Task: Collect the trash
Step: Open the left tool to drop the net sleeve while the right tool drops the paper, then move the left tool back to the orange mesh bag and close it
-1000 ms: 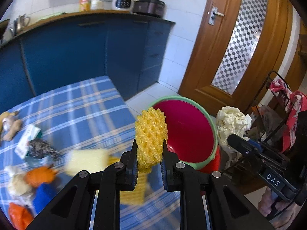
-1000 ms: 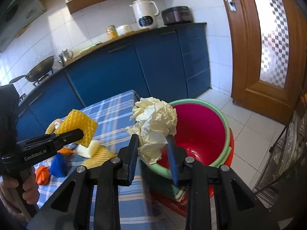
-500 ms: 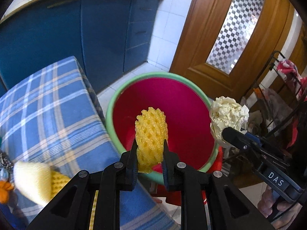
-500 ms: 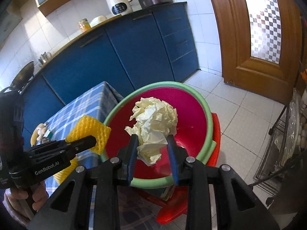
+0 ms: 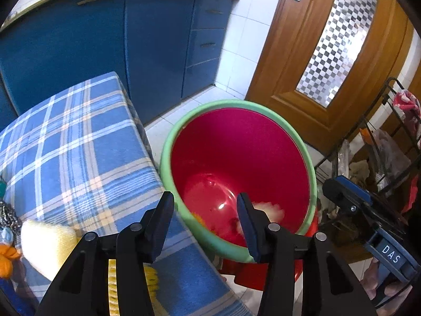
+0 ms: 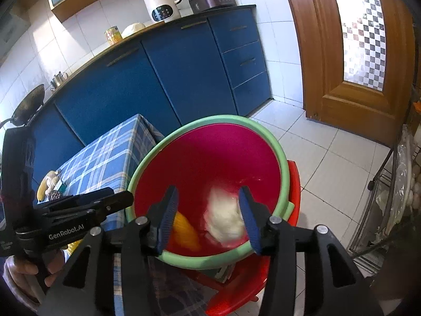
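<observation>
from the left wrist we see the left gripper (image 5: 205,210) with its jaws spread wide and nothing between them, held over the near rim of the red bin (image 5: 236,158). the bin has a green rim and stands on the floor just beside the counter (image 5: 79,144) with its blue plaid cloth. down in the bin we make out a blurred white paper wad (image 5: 271,208) and a sliver of yellow foam net (image 5: 198,217). on the counter's near left lie a pale sponge (image 5: 44,239) and an orange scrap (image 5: 8,255). the right gripper (image 5: 368,226) shows at the right edge.

from the right wrist we see the right gripper (image 6: 208,210), jaws wide apart and empty, above the bin (image 6: 197,158). the paper wad (image 6: 223,218), blurred, is inside the bin, just beside the right jaw. the foam net (image 6: 185,230) is low in the bin near the left jaw. the left gripper (image 6: 86,208) reaches in from the left, next to the bin's rim, with the counter (image 6: 105,152) behind it.
</observation>
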The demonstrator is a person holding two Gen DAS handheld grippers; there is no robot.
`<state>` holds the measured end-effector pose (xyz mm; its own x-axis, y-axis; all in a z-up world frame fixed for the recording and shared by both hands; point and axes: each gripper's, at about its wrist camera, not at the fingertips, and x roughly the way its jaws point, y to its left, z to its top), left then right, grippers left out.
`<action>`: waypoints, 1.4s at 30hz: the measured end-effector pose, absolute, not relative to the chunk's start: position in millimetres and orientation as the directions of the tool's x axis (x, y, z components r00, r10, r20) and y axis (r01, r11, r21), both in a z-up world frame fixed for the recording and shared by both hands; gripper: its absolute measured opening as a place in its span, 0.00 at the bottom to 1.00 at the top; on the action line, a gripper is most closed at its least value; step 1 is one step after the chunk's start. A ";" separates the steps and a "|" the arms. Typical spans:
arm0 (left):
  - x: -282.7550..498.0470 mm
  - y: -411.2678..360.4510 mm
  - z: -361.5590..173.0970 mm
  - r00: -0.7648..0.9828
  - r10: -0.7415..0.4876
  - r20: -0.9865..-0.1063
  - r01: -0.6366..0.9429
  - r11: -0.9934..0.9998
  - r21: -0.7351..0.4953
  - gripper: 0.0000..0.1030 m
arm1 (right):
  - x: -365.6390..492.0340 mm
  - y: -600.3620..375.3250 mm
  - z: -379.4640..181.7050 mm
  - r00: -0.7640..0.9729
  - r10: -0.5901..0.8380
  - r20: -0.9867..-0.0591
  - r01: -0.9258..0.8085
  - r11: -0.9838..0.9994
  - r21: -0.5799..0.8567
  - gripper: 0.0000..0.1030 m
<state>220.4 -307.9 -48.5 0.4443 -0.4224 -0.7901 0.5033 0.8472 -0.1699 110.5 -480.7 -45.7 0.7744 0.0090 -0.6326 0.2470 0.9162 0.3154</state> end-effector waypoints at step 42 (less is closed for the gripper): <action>110.7 -50.5 50.7 0.712 -0.156 -0.685 0.140 0.987 -0.079 0.51 | 40.2 -306.9 35.3 0.793 0.211 -0.571 -0.022 0.947 0.320 0.48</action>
<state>110.7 -50.5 50.7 0.7119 -0.1557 -0.6848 0.1398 0.9870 -0.0791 40.2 -306.9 35.3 0.7934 0.2114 -0.5709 -0.0220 0.9471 0.3201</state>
